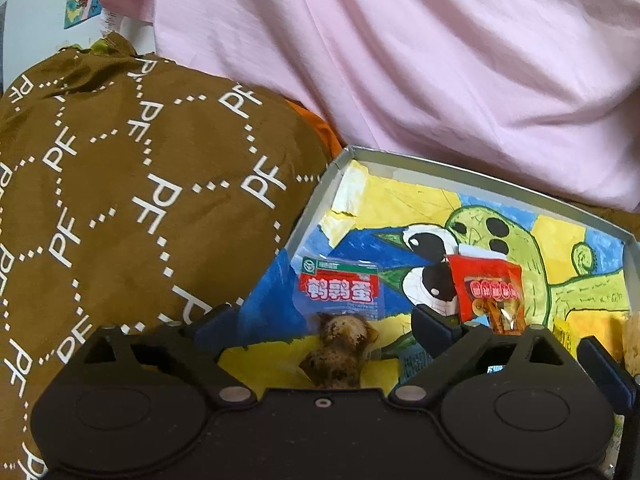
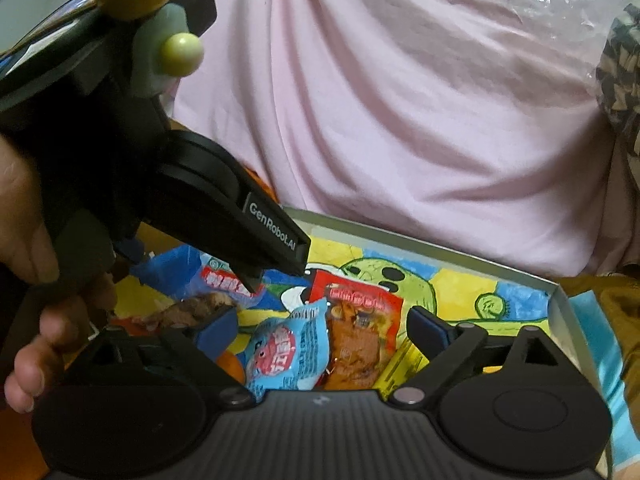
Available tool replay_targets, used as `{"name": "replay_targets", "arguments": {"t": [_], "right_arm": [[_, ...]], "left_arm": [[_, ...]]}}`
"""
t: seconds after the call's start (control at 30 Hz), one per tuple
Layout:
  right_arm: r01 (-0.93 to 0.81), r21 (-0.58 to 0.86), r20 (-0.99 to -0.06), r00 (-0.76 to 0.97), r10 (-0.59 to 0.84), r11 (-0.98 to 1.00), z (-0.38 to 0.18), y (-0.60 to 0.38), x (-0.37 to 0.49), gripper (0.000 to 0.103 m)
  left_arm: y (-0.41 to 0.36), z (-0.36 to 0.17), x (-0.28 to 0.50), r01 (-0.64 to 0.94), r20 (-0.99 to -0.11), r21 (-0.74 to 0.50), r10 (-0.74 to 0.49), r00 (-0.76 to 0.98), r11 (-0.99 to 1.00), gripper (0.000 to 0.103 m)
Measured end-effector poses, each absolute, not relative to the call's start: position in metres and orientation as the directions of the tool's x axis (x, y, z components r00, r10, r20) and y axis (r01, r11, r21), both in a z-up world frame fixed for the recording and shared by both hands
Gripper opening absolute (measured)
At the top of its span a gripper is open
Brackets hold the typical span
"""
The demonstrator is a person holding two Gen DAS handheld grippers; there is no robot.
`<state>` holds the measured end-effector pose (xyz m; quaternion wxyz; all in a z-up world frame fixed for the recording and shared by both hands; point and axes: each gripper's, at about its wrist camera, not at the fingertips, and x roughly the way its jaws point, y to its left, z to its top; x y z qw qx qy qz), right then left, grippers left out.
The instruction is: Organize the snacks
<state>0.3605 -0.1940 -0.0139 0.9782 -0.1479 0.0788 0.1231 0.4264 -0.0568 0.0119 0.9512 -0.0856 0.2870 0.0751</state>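
Note:
A shallow grey box (image 1: 440, 174) with a painted green creature on its floor holds the snacks. My left gripper (image 1: 324, 320) stands open over a clear quail-egg pack (image 1: 340, 304) with a red label, which lies between its fingers untouched. To the right of that lies a red snack packet (image 1: 488, 292). In the right wrist view, my right gripper (image 2: 322, 330) is open too. A light blue packet (image 2: 288, 352) and the red packet (image 2: 360, 328) lie loose between its fingers. The left gripper (image 2: 278, 270) reaches in from the left above the quail-egg pack (image 2: 216, 284).
A brown cloth printed with PF letters (image 1: 140, 200) bulges left of the box. Pink fabric (image 1: 400, 60) fills the background behind it. A yellow packet (image 2: 400, 364) and something orange (image 2: 230, 364) lie under the right gripper. A hand (image 2: 24, 280) grips the left tool.

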Motion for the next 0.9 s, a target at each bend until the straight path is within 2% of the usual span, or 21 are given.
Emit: {"name": "replay_targets", "arguments": {"t": [0.3, 0.5, 0.9], "right_arm": [[-0.247, -0.267, -0.164, 0.964, 0.208, 0.931, -0.004, -0.195, 0.357, 0.103], [-0.222, -0.245, -0.140, 0.971, 0.192, 0.944, 0.007, -0.201, 0.353, 0.103], [-0.166, -0.149, -0.152, 0.978, 0.143, 0.975, 0.033, -0.227, 0.342, 0.103]], "left_arm": [[-0.054, 0.023, 0.419, -0.215, -0.540, -0.120, 0.118, 0.833, 0.969, 0.102], [-0.055, 0.030, 0.412, -0.223, -0.527, -0.127, 0.125, 0.841, 0.966, 0.102], [-0.058, 0.048, 0.392, -0.251, -0.505, -0.170, 0.135, 0.853, 0.953, 0.102]]}}
